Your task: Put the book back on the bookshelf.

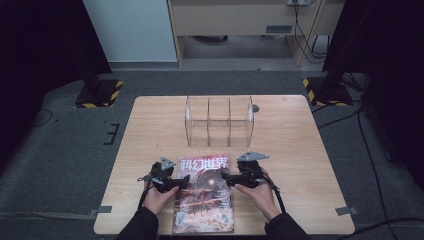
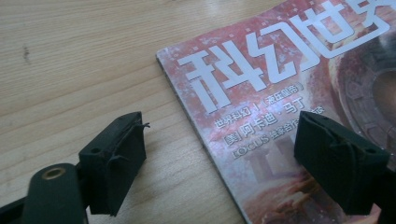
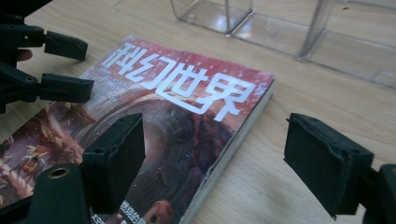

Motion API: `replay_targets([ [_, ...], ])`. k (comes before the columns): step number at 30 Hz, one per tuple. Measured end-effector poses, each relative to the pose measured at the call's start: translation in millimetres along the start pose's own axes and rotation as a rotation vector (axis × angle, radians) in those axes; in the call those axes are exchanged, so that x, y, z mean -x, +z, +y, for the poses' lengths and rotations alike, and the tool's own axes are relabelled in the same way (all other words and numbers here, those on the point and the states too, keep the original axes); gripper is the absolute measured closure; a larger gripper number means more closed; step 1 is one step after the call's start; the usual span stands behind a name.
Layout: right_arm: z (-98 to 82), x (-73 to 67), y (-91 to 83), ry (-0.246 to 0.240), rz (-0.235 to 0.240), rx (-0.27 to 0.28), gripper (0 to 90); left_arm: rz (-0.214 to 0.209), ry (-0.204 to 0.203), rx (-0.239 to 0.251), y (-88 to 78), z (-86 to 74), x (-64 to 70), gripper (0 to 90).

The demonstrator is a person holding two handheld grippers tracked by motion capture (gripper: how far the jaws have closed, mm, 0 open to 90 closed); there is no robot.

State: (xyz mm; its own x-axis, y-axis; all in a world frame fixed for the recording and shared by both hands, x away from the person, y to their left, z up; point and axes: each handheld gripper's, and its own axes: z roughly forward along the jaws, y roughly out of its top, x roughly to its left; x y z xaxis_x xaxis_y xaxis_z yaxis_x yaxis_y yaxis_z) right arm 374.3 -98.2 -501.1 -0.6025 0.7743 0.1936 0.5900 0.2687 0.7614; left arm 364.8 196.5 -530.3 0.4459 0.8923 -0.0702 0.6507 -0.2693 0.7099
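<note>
Two hand-held grippers flank a magazine (image 1: 204, 194) lying flat on the tabletop (image 1: 295, 150); the left hand-held gripper (image 2: 219, 154) straddles its spine edge, jaws apart; the right hand-held gripper (image 3: 215, 163) likewise gapes over its page edge; nothing is gripped yet, and the clear divided holder (image 1: 220, 121) beyond stands empty.

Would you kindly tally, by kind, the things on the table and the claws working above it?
Magazine: 1
Clear three-compartment organiser: 1
Claws: 2, left claw, right claw
Total: 4
</note>
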Motion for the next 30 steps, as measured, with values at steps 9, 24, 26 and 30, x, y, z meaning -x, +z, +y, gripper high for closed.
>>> replay_targets([
  [9, -7.0, -11.3, 22.1, -0.020, 0.015, -0.059, 26.0, -0.018, 0.007, 0.006, 3.0, -0.7, 0.0, 10.4],
  [24, -14.9, -10.0, 30.8, -0.018, -0.010, -0.095, 24.2, -0.068, 0.046, 0.011, 7.2, 1.5, 13.5, 12.0],
  [26, -15.2, -10.3, 30.7, 0.002, 0.014, -0.088, 24.0, -0.069, 0.046, 0.016, 7.6, 1.3, 14.5, 11.8],
  [30, -15.7, -11.1, 31.3, 0.028, 0.021, -0.072, 24.3, -0.070, 0.042, 0.018, 7.5, 1.0, 14.4, 12.0],
])
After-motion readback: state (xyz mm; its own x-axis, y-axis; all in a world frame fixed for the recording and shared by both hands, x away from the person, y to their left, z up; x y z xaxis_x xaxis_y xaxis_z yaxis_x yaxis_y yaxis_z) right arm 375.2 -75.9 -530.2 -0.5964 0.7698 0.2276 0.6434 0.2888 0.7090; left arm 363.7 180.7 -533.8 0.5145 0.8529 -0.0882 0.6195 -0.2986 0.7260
